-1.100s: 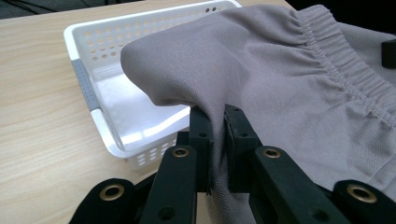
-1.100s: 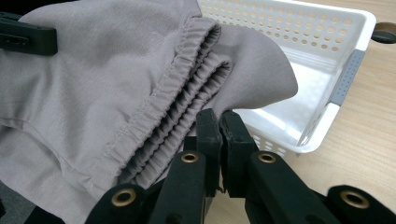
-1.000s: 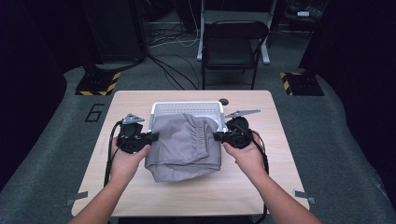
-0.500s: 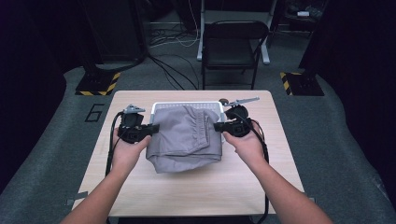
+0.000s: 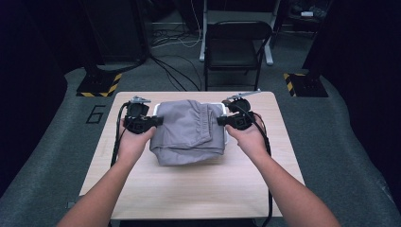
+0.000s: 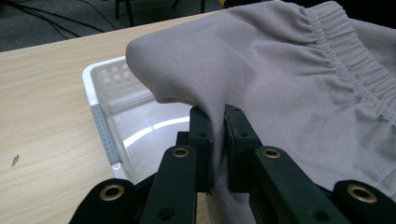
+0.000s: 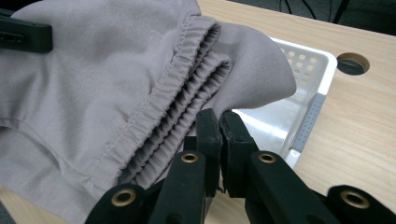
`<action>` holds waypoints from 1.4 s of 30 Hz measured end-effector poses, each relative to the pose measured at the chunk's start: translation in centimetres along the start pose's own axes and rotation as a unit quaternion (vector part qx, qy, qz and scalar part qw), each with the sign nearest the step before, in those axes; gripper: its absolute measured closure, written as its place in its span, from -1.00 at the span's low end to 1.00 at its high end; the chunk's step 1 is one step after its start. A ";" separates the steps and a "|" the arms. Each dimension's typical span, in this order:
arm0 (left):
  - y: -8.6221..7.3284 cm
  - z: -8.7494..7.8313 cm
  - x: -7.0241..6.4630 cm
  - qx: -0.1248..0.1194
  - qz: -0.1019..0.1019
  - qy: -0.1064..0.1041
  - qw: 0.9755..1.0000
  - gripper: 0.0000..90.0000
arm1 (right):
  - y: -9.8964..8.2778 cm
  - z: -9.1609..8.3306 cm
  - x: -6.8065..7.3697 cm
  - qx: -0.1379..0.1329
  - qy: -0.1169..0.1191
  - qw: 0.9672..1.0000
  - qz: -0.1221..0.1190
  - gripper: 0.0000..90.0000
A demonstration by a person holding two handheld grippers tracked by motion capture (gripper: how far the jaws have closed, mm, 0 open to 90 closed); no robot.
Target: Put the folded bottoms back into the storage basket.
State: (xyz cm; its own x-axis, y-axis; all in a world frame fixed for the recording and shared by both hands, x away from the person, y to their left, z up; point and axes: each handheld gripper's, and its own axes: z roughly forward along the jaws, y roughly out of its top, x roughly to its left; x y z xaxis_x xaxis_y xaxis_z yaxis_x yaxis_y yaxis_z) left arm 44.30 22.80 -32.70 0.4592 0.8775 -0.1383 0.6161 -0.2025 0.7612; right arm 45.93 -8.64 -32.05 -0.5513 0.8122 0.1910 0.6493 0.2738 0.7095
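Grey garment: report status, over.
Left gripper and right gripper both shut on grey garment. Garment held over white basket. Nothing in the way.

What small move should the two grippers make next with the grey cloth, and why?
Probably carry the cloth a little farther over the white bin before lowering it. The left gripper and right gripper each pinch an edge, but its near half hangs over the table.
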 end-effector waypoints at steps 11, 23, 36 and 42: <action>1.5 1.0 0.9 0.000 0.004 -0.001 1.000 0.85 | 1.5 1.1 -0.8 -0.003 -0.015 1.000 0.005 0.95; 2.4 2.9 2.1 -0.001 -0.001 -0.006 1.000 0.85 | 2.8 2.6 -1.5 0.002 -0.034 0.999 0.004 0.95; 2.7 5.0 3.2 0.006 -0.002 -0.003 1.000 0.85 | 3.3 4.9 -2.5 0.010 -0.047 0.999 0.005 0.95; 2.8 5.7 3.7 0.000 -0.022 0.000 1.000 0.85 | 3.6 5.5 -2.7 0.010 -0.047 0.999 0.011 0.95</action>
State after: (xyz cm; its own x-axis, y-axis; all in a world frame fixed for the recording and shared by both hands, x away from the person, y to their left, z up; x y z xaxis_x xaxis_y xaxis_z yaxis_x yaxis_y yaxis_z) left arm 51.34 23.02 -34.67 0.4325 0.8852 -0.1714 0.6359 -0.1647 0.7540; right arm 52.61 -6.98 -33.78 -0.4859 0.8625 0.1413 0.6714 0.2649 0.6921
